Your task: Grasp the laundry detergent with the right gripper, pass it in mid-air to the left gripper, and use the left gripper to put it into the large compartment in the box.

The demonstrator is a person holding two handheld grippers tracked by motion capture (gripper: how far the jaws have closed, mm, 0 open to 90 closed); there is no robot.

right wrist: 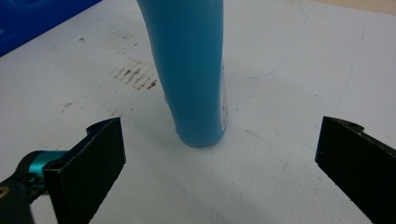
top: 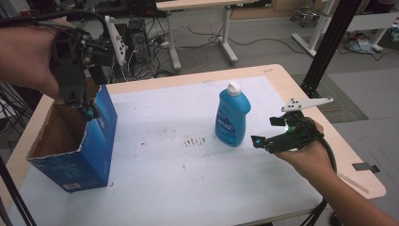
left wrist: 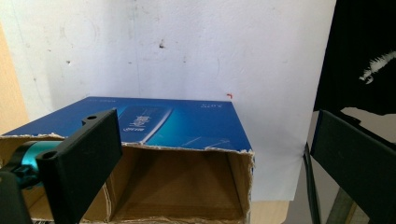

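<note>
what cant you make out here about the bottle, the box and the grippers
- Bottle label text: too small in the high view; the right gripper view shows its side edge-on.
- Bottle cap: cut off by the top edge in the right gripper view.
- Box floor: hidden by its own walls in the high view; cut off by the bottom edge in the left gripper view.
- Left gripper jaw tips: dark against the box rim in the high view.

Bottle [right wrist: 194, 70] cut off above mid-body by the top edge in the right gripper view; cap out of frame there. Label print in the high view too small to read. Box [left wrist: 177, 140] clipped at the bottom edge in the left gripper view, floor of its inside partly in shadow. Print on its blue side blurred. Left gripper [top: 87, 110] fingertips partly hidden against the box rim.
</note>
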